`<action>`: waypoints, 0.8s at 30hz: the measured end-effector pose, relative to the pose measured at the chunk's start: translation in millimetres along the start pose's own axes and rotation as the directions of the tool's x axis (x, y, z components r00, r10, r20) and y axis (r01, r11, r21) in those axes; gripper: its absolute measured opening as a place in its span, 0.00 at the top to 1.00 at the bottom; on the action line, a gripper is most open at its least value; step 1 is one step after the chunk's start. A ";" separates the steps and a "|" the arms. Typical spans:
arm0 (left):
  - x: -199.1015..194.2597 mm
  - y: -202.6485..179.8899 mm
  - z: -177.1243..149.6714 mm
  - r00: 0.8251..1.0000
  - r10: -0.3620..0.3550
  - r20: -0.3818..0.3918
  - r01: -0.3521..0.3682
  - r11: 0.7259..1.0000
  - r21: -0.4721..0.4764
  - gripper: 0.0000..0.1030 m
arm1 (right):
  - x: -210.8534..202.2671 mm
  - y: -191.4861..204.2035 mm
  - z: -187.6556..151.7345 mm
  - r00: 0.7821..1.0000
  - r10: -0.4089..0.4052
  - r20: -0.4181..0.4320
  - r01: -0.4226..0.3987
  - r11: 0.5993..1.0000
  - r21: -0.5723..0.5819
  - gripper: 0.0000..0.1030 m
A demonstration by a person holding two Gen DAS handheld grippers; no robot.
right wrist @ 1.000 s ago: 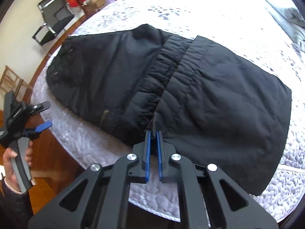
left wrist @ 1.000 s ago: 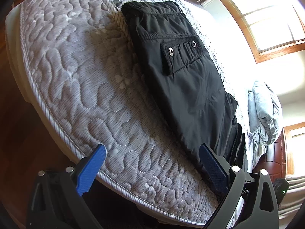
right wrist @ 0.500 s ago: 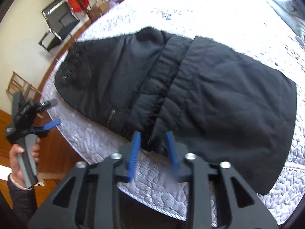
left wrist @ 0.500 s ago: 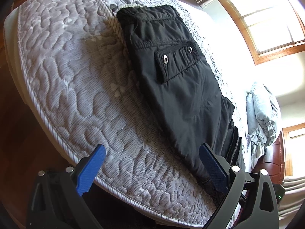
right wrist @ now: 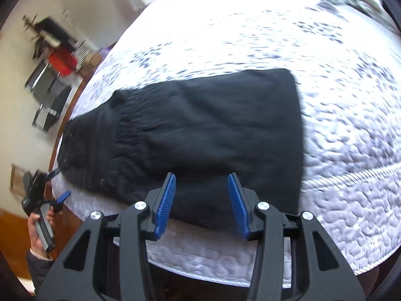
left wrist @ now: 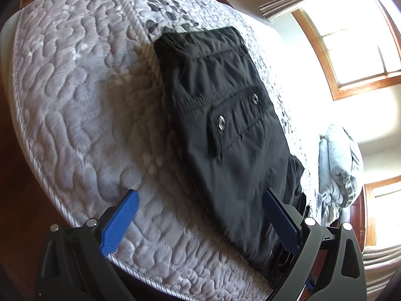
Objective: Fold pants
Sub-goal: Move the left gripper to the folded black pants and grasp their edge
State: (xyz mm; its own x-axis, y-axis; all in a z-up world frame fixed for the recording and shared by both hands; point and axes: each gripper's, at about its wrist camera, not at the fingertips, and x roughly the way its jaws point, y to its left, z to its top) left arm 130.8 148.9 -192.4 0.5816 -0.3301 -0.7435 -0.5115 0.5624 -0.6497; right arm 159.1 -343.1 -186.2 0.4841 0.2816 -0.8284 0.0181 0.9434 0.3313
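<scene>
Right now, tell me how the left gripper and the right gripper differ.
1. The left gripper has its jaws spread wide; the right gripper has jaws that have just been opening and stand narrower.
2. The left gripper frames mostly bare mattress beside the pants; the right gripper frames the pants' near edge.

Both have blue pads, are open, and hold nothing.

Daylight pours from the windows (left wrist: 356,40) up and right of the left gripper's fingers (left wrist: 120,223), blowing that corner out to white. Beyond the right gripper's fingers (right wrist: 164,203) the mattress (right wrist: 250,25) glares, its pattern smeared by motion blur. The black pants (right wrist: 200,125) lose their folds to shadow. Both views bend strongly and darken at the rims; the fingers stay sharp.
</scene>
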 end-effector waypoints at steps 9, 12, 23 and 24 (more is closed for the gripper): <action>3.6 29.1 38.2 0.985 -0.169 0.035 0.173 0.970 -0.168 0.04 | -6.8 -57.0 -13.8 0.999 -0.041 0.015 0.039 0.992 0.122 0.53; 10.3 38.4 48.8 0.969 -0.241 0.053 0.247 0.941 -0.230 0.04 | -4.0 -63.1 -16.9 0.999 -0.041 0.011 0.039 0.989 0.140 0.53; 38.6 32.9 66.7 0.949 -0.307 0.067 0.313 0.907 -0.281 0.05 | 6.9 -60.6 -15.4 0.998 -0.062 -0.005 0.062 0.991 0.117 0.53; 42.7 29.3 69.3 0.951 -0.303 0.064 0.308 0.908 -0.285 0.05 | 7.7 -60.1 -15.3 0.998 -0.066 -0.007 0.066 0.991 0.114 0.53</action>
State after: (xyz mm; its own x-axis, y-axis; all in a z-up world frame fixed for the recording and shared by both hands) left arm 184.5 203.8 -232.1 0.7485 -0.4353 -0.5003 -0.4652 0.1929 -0.8639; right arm 148.4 -395.0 -219.4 0.4757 0.2203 -0.8516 0.1493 0.9339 0.3250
